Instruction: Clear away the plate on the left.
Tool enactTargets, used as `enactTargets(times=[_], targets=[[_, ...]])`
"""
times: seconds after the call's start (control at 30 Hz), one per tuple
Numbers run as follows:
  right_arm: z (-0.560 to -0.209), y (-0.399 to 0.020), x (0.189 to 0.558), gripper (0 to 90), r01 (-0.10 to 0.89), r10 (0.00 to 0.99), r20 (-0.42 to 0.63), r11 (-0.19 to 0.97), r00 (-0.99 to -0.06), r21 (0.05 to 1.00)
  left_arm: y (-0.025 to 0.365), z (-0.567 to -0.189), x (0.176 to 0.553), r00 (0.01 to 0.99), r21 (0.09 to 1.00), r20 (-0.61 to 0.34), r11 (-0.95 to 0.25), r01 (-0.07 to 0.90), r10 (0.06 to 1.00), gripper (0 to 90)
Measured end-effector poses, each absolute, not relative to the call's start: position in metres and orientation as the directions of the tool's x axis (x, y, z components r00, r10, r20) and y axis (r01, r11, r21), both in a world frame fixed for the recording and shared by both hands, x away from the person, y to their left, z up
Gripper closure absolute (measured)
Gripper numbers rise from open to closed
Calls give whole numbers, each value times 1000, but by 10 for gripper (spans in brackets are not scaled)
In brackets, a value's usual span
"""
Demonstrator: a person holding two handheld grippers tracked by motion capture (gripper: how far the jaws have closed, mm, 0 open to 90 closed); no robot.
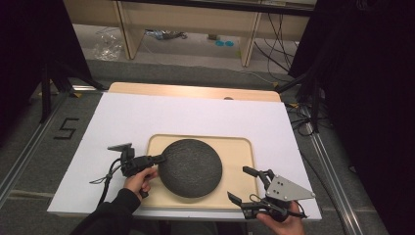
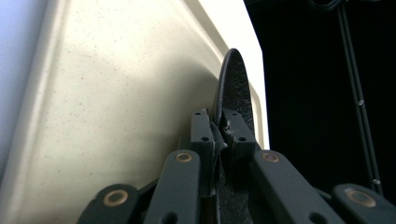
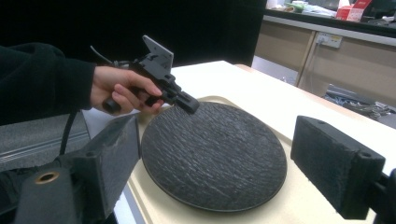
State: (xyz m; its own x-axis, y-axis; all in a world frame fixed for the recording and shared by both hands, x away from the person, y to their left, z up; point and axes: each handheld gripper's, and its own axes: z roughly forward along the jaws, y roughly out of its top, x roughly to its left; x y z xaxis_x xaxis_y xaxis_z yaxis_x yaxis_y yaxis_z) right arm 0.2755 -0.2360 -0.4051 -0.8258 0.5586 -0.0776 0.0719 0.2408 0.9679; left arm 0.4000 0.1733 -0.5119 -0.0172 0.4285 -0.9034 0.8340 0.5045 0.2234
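A dark, rough-textured round plate [image 1: 191, 167] lies on a cream tray [image 1: 240, 147] at the front middle of the white table. My left gripper [image 1: 159, 159] comes in level from the left and is shut on the plate's left rim. The left gripper view shows the plate [image 2: 236, 88] edge-on, with the gripper's [image 2: 218, 119] pads pinching the rim above the tray [image 2: 116, 93]. My right gripper [image 1: 238, 183] stands open at the tray's front right corner, nothing between its jaws. The right gripper view looks past the gripper's [image 3: 217, 135] wide-set jaws onto the plate [image 3: 215, 149], with the left gripper [image 3: 189, 105] at the plate's far rim.
The white table top [image 1: 147, 112] has bare room behind and left of the tray. A wooden strip [image 1: 195, 90] runs along its back edge. Metal rails [image 1: 333, 166] flank the table, a floor mark like a 5 [image 1: 66, 128] lies left, and cables [image 1: 301, 122] trail at the right.
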Motion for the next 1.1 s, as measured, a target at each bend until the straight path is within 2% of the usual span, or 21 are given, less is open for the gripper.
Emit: enactTargets(times=[0.33,0.73,0.87,0.97,1.0,1.1], targets=[[-405,-236,275,171,68,557,-80,241,-826,968,166,-521,402,10,252,-885,460,852,466,824],[-405,-235,275,171,69,557,-81,242,-827,968,159,-525,404,26,263,-889,462,847,457,801],[-405,-236,275,171,72,556,-80,247,-827,966,161,-522,404,10,230,-897,448,864,442,746],[-405,-236,275,171,68,557,-81,243,-827,968,161,-523,404,52,275,-888,437,857,457,732],[-405,-236,276,171,68,552,-79,240,-830,968,160,-520,403,21,251,-888,448,858,458,719],[-405,-236,275,171,69,556,-81,245,-827,967,160,-518,404,33,264,-888,450,853,459,644]])
